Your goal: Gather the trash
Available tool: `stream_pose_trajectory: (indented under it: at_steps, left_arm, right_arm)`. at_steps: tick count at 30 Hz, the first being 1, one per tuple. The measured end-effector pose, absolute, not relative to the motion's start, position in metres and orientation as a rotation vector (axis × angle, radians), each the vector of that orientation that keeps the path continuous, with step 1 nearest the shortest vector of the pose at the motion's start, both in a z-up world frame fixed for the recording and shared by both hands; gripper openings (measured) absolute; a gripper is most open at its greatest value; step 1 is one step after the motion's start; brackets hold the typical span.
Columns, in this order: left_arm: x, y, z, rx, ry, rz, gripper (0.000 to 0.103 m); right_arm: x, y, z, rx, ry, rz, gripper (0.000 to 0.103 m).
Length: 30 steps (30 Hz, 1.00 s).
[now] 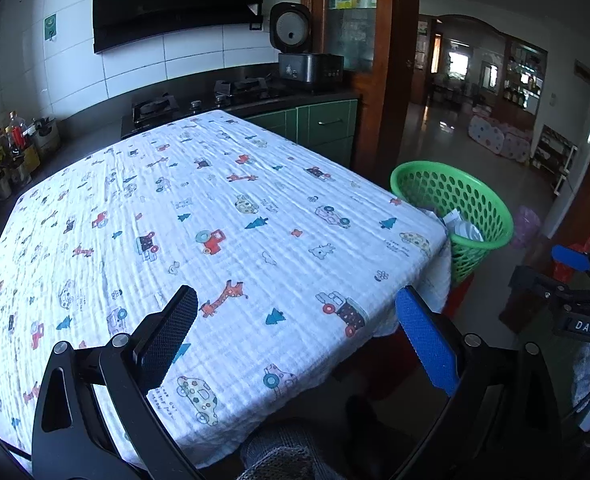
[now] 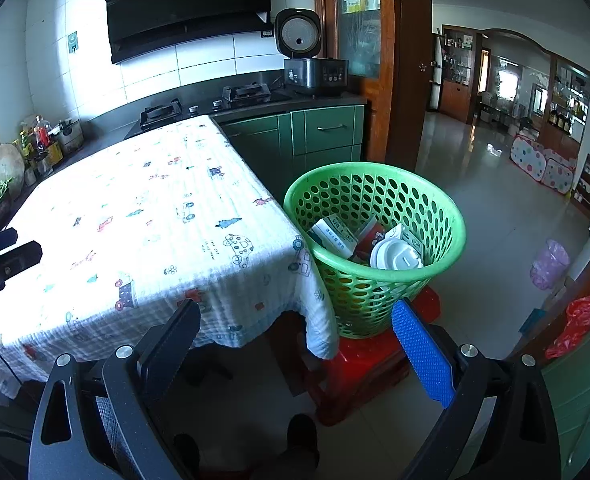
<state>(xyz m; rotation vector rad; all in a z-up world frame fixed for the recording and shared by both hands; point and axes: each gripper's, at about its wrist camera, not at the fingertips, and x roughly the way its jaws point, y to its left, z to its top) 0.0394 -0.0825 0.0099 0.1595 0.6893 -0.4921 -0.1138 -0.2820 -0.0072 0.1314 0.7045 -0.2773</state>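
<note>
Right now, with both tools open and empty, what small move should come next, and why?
Probably none but to draw both tools back and stop. The tablecloth shows no trash on it, while the green basket on the red stool already holds a white lid and a carton. The left tool and right tool hold nothing.

White letters "DAS" stand on a small black plate (image 1: 586, 327) fixed to the right claw (image 1: 571, 276), seen from the left wrist view. The cloth (image 1: 215, 240) on the tabletop carries tiny printed words beside its cartoon cars, too small to read. A white carton (image 2: 332, 236) in the green basket (image 2: 447, 216) bears blue print, also too blurred to make out.
</note>
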Motion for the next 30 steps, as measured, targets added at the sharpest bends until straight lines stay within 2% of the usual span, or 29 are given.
stream_pose_trajectory:
  at_steps: [30]
  left_arm:
    - [0.0308,-0.0849,0.0090,0.175,0.675,-0.492,0.098]
  right_arm:
    - [-0.1153,-0.2786,-0.0031,0.132,0.696,-0.269,0.094]
